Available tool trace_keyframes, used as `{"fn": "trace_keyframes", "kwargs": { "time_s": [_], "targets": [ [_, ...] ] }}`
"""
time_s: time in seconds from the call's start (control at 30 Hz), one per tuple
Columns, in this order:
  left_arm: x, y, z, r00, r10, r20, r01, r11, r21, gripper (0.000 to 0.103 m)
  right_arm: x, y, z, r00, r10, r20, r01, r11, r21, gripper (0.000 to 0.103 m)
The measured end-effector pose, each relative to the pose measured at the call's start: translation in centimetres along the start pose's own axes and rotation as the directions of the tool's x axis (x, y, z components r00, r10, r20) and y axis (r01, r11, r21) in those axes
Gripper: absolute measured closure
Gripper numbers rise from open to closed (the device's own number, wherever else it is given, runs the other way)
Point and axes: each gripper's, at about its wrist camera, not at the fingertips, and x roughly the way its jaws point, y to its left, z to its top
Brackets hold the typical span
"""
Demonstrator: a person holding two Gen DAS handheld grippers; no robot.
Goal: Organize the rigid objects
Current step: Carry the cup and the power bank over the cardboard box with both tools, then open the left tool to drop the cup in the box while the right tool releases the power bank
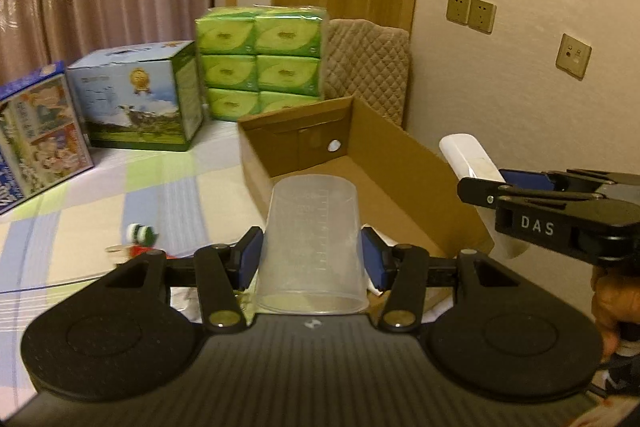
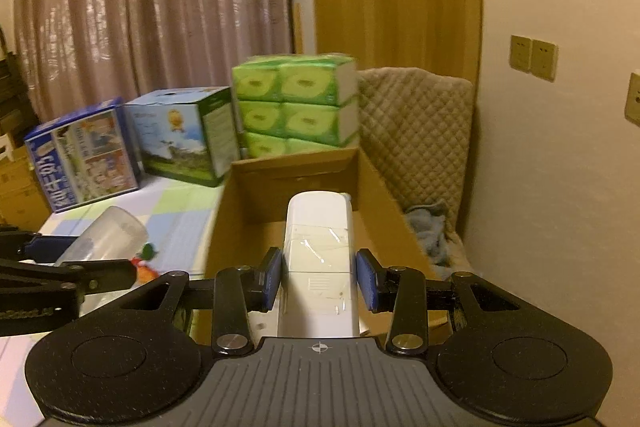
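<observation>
My left gripper (image 1: pixel 312 259) is shut on a clear plastic measuring cup (image 1: pixel 312 243), held with its base pointing away, just before the near wall of an open cardboard box (image 1: pixel 404 163). My right gripper (image 2: pixel 320 275) is shut on a white remote-like device (image 2: pixel 320 255) wrapped in clear tape, raised above the same cardboard box (image 2: pixel 380 187). From the left wrist view the right gripper (image 1: pixel 480 195) shows at the right with the white device (image 1: pixel 468 155) sticking out. The right wrist view catches the left gripper (image 2: pixel 76 263) and the cup (image 2: pixel 108 235) at the left.
The box sits on a bed with a checked sheet (image 1: pixel 120 187). Behind it stand a stack of green tissue packs (image 1: pixel 260 63), a milk carton box (image 1: pixel 140 95) and a blue box (image 1: pixel 36 131). A small red-green toy (image 1: pixel 140 239) lies on the sheet. A quilted cushion (image 2: pixel 416 131) leans by the wall.
</observation>
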Motion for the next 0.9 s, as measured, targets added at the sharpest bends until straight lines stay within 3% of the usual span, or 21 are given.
{"fn": "trace_keyframes", "kwargs": {
  "time_s": [0.4, 0.9],
  "targets": [
    [6.3, -2.6, 2.1, 0.998, -0.053, -0.038, 0.053, 0.999, 0.008, 0.055, 5.0, -3.9, 0.9, 0.998, 0.015, -0.063, -0.013, 0.999, 0.039, 0.066],
    [10.6, -2.5, 0.9, 0.991, -0.083, -0.107, 0.081, 0.997, -0.019, 0.055, 8.1, -4.9, 0.5, 0.994, 0.02, -0.106, -0.013, 0.998, 0.069, 0.066]
  ]
}}
